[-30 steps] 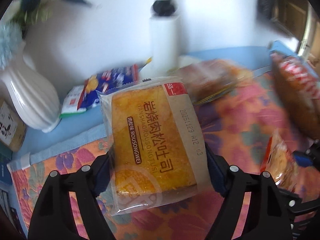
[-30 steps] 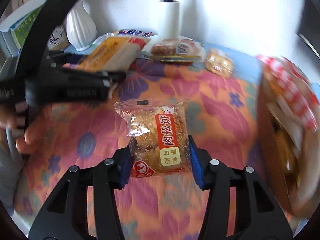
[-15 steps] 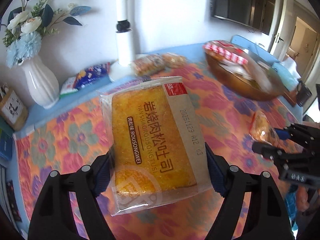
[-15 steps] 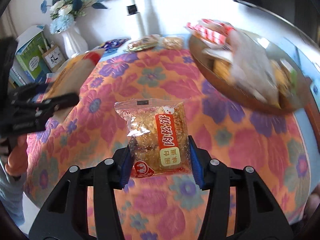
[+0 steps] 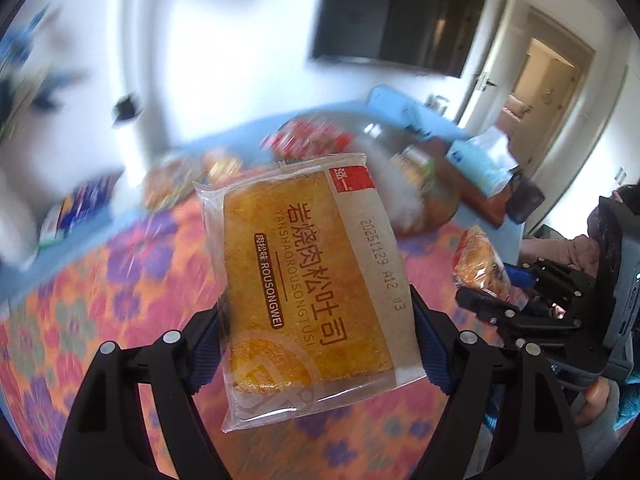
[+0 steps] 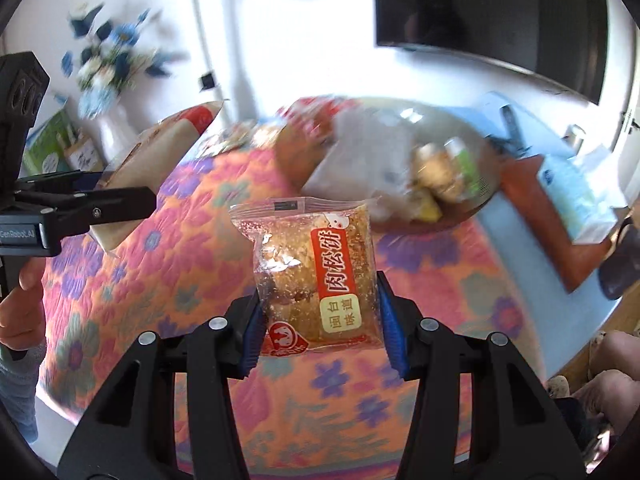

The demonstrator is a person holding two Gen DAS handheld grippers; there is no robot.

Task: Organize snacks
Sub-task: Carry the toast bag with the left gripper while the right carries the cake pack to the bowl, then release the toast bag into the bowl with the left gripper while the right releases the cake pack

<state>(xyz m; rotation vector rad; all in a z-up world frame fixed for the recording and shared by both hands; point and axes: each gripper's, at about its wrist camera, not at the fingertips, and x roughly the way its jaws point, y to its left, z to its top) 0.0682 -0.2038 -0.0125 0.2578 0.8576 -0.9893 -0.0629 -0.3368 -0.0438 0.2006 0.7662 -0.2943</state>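
The table in its floral cloth (image 6: pixel 168 248) filled the space beneath and beyond both sets of fingers, pinks and oranges all the way out. Past the right gripper's fingers, up and a little to the right, sat the big bowl (image 6: pixel 486 194), piled with snack packs, all of it smeared by blur. In the left wrist view that same bowl (image 5: pixel 444 204) showed just beyond the held packet's far corner.

Now the left gripper (image 5: pixel 316 344): its blue pads were clamped on both long edges of the toast packet (image 5: pixel 304 276), a wide clear wrapper with a golden slab inside, and it stood up out of the fingers, clear of the cloth. From the right wrist view, the same packet (image 6: pixel 160 148) hung off to the left of the right fingers, seen edge-on in the black jaws.

The right gripper (image 6: pixel 320 332) was pinching narrower, pads tight on the sides of the meat floss cake (image 6: pixel 312 276), a small clear pack with a red label, lifted above the table. In the left wrist view it (image 5: pixel 478 268) poked out to the right of the left fingers.

Beyond the left fingers lay a blue snack bag (image 5: pixel 86 204), blurred. A thumb (image 6: pixel 28 278) showed under the left tool's handle.
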